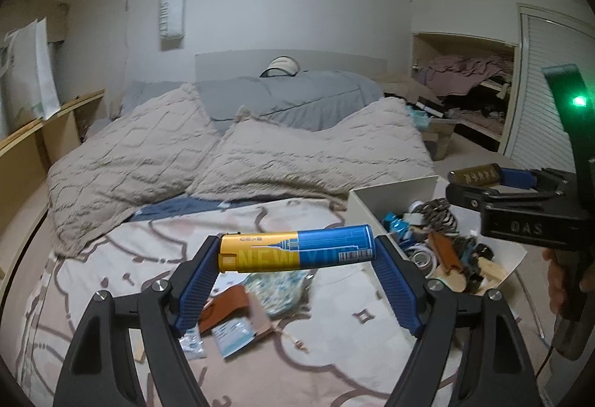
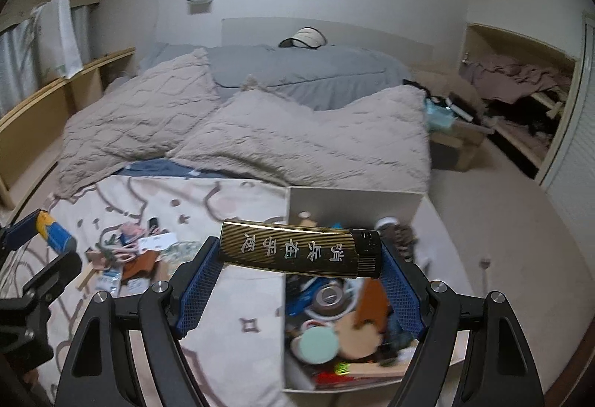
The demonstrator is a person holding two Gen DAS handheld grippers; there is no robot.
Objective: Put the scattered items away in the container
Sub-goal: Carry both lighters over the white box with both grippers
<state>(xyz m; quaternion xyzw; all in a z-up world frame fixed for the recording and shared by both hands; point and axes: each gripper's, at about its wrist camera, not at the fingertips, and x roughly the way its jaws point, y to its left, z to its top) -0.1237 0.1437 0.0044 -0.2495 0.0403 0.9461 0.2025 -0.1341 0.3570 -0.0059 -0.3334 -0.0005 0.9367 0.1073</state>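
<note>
Your left gripper (image 1: 297, 252) is clamped wide on a blue and gold lighter (image 1: 297, 249), gripped end to end and lying crosswise above the patterned bedspread (image 1: 111, 277). Your right gripper (image 2: 299, 256) is likewise spread wide and closed on a dark gold lighter (image 2: 297, 251) with pale characters, held crosswise over the near left edge of the white container (image 2: 353, 200). That container sits at three o'clock from your left gripper, already crowded with small items. The scattered items (image 2: 126, 258) still lie on the bedspread at nine o'clock from your right gripper. Beyond, at twelve o'clock, are two beige pillows (image 1: 148, 147), then grey bedding (image 1: 290, 94).
</note>
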